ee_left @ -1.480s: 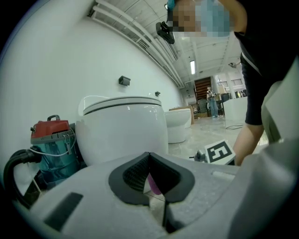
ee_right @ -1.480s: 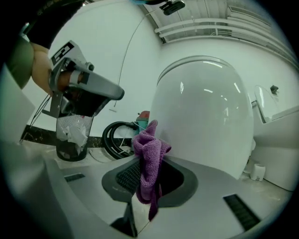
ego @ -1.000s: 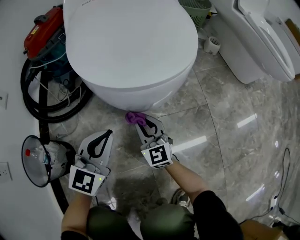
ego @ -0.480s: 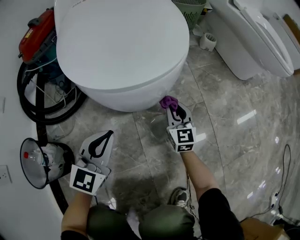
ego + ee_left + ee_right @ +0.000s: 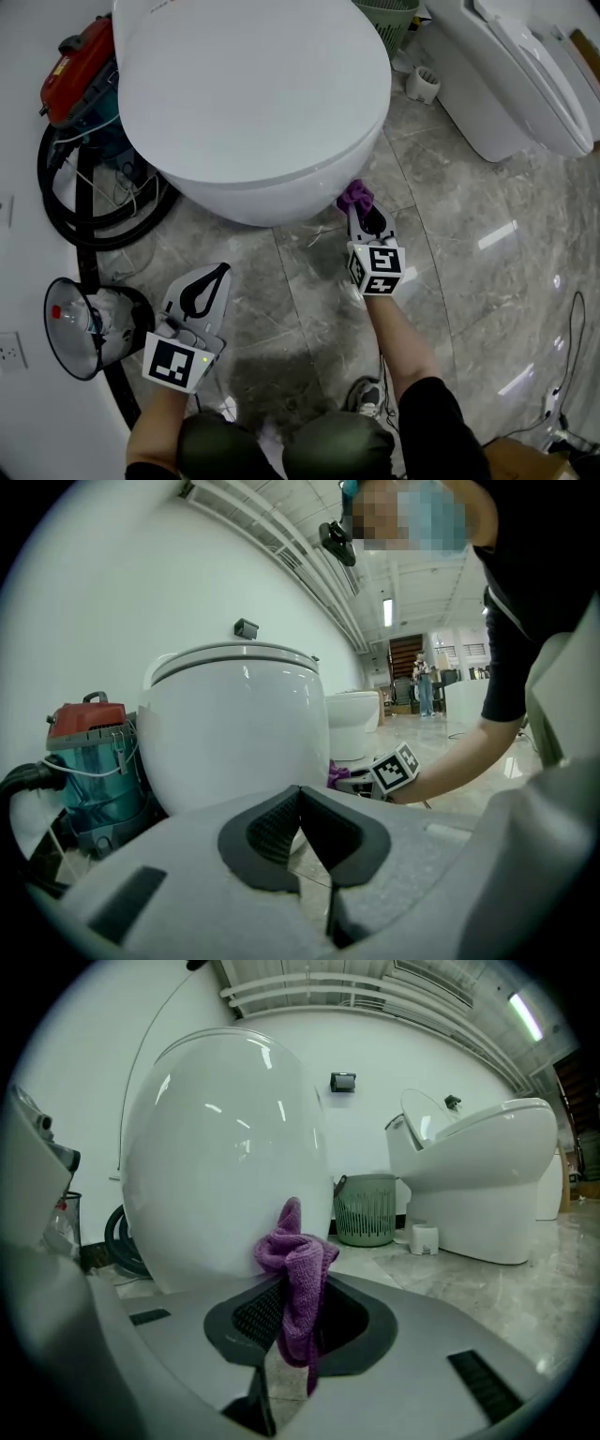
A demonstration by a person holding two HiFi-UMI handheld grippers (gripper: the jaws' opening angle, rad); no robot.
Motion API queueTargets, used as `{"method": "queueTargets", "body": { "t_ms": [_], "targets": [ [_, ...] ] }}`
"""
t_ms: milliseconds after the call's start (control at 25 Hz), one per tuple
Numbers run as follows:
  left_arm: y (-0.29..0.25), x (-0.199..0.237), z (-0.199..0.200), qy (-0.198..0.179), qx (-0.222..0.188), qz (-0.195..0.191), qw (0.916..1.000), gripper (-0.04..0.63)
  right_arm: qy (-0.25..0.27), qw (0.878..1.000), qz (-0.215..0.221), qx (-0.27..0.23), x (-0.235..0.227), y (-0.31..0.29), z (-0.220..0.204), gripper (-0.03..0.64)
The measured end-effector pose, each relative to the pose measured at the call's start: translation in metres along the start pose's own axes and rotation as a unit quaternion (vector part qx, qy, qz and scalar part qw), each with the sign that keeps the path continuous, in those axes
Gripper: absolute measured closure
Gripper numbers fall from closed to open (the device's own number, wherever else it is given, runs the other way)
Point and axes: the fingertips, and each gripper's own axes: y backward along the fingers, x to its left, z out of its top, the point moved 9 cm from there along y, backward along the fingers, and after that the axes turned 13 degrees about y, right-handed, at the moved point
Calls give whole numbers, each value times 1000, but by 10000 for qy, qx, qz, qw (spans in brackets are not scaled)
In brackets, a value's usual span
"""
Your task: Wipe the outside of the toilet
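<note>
A white toilet (image 5: 253, 94) with its lid down fills the top of the head view; its bowl (image 5: 225, 1157) bulks large in the right gripper view. My right gripper (image 5: 366, 217) is shut on a purple cloth (image 5: 355, 196), bunched against the bowl's lower front right side. The cloth (image 5: 296, 1269) stands up between the dark pads. My left gripper (image 5: 202, 289) hovers low at the left, shut and with nothing in it, away from the bowl (image 5: 234, 724). From the left gripper view (image 5: 300, 832) the right gripper's marker cube (image 5: 396, 769) shows beside the bowl.
A red and teal vacuum cleaner (image 5: 80, 66) with a black hose (image 5: 84, 216) sits left of the toilet by the wall. A lamp-like shade (image 5: 80, 323) lies at the left. A second white toilet (image 5: 525, 75), a green bin (image 5: 386, 21) and a paper roll (image 5: 424, 86) stand right.
My right gripper has carried the cloth from the bowl's front underside rightward along the rim to its right side. The left gripper has stayed put.
</note>
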Motion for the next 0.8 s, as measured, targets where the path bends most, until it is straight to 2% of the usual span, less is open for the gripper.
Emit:
{"method": "queueTargets", "body": {
  "t_ms": [160,320,640,800],
  "targets": [
    [1,10,-2,55,-77,53,9999,592,-188,9997,-55,-157,0,18,9,538],
    [2,18,-4,-32,-141,57,9999,592,-141,9993,1,-340,0,46,23,538],
    [11,32,12,-303,-170,193,9992,592,159,9966,292,-757,9,104,82,538],
    [20,38,32,-281,-232,293,9989,592,-3,9961,415,-779,14,128,115,538]
  ]
}}
